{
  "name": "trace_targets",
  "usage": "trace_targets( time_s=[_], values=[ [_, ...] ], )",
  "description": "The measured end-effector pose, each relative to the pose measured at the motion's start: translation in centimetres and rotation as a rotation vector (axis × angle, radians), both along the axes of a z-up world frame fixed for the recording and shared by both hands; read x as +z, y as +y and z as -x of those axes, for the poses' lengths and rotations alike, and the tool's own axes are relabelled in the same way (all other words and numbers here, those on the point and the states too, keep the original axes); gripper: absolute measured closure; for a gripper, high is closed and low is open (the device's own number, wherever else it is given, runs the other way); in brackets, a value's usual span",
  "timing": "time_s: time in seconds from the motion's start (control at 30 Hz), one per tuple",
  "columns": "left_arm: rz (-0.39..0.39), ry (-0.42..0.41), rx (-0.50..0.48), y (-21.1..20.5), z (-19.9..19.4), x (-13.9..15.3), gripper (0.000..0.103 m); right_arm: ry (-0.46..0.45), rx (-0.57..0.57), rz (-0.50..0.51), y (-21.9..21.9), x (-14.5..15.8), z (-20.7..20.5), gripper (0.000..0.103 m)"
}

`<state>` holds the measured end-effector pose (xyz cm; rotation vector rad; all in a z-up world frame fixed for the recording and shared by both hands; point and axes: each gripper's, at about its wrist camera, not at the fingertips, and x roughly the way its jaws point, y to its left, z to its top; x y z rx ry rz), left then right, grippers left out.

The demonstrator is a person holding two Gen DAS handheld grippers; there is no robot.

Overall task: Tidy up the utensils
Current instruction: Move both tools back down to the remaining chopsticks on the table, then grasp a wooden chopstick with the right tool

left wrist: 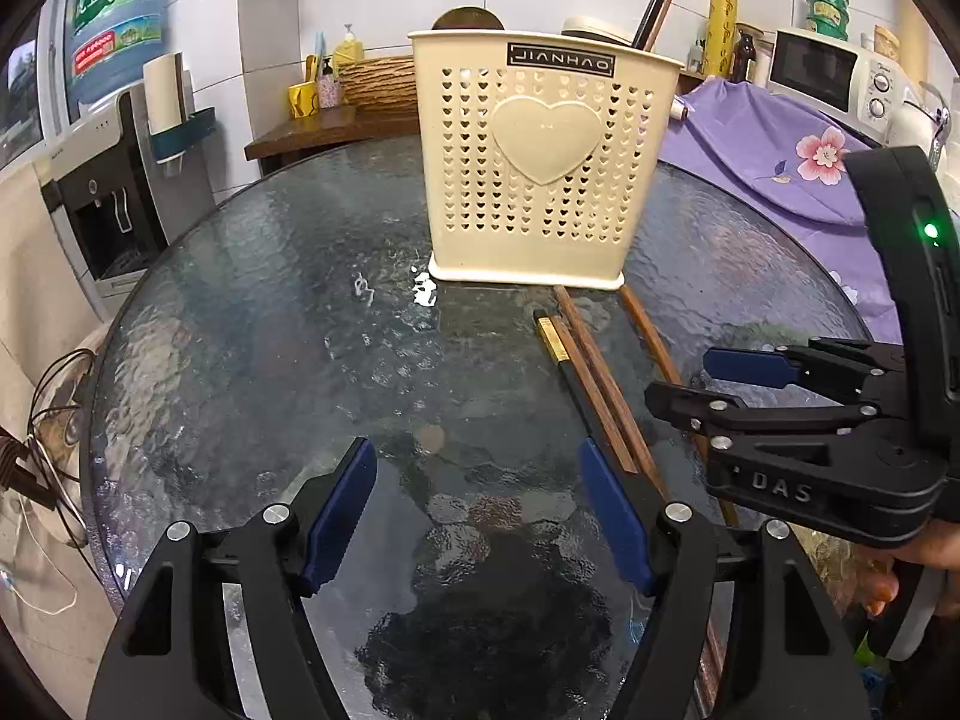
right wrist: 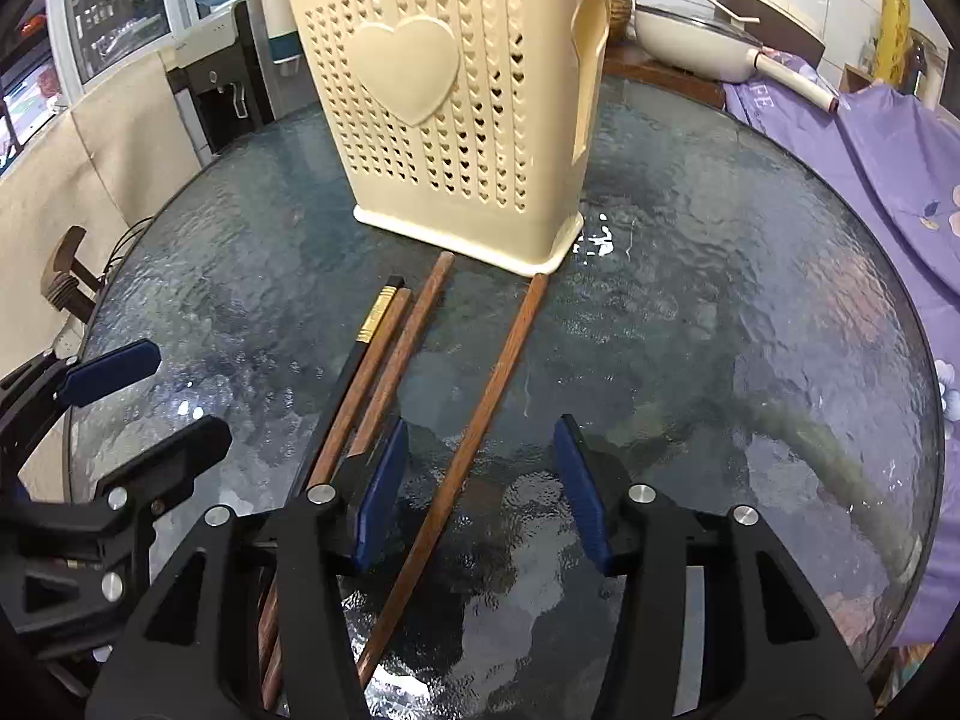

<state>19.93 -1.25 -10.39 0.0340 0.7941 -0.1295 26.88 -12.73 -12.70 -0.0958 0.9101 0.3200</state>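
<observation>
- Round table (left wrist: pixel 252 312) of dark, rippled glass, carrying everything below.
- Purple flowered cloth (left wrist: pixel 762 150) draped just beyond the table's far right edge; white microwave (left wrist: pixel 840 75) behind it.
- Water dispenser (left wrist: pixel 114 204) off to the left, blue bottle on top.
- Cream utensil holder (left wrist: pixel 540 162), upright near the middle of the table, pierced with small hearts, one large raised heart on its front; two chopsticks already standing inside, tips showing above the rim at the right.
- Left hand-held gripper (left wrist: pixel 477 510), blue pads apart, hovering low over bare glass with nothing between them; right pad just beside the nearest chopsticks.
- Right hand-held gripper (right wrist: pixel 480 492), blue pads apart and straddling a single brown chopstick (right wrist: pixel 480 408) without pressing on it.
- Four chopsticks flat on the glass in front of the holder, far ends near its base, running back toward the hand-held grippers.
- Black chopstick with gold band (right wrist: pixel 375 318), leftmost in the right wrist view, touching a brown chopstick along its length.
- Third brown chopstick (right wrist: pixel 420 318) just beside that pair, the straddled one set apart to the right.
- Fingers (left wrist: pixel 882 588) of a person's hand at the lower right, under the right hand-held gripper's body.
</observation>
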Motion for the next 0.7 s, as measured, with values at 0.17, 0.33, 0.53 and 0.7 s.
trace_targets(
  time_s=[0.17,0.33,0.53,0.7],
  values=[
    [-0.009,0.006,-0.012,-0.4,0.0,-0.1,0.035,0.001,-0.011,0.027,0.0,0.2,-0.8,0.059],
    [-0.002,0.023,-0.031,-0.8,-0.1,-0.3,0.035,-0.004,0.005,0.038,-0.6,0.2,-1.1,0.063],
    [-0.012,0.033,-0.067,-2.2,-0.1,-0.6,0.035,-0.003,0.015,0.03,-2.0,0.2,-1.1,0.07],
    [-0.038,0.049,-0.08,-3.0,-0.4,-1.3,0.039,-0.003,0.011,0.023,-2.4,0.2,-0.8,0.07]
  ],
)
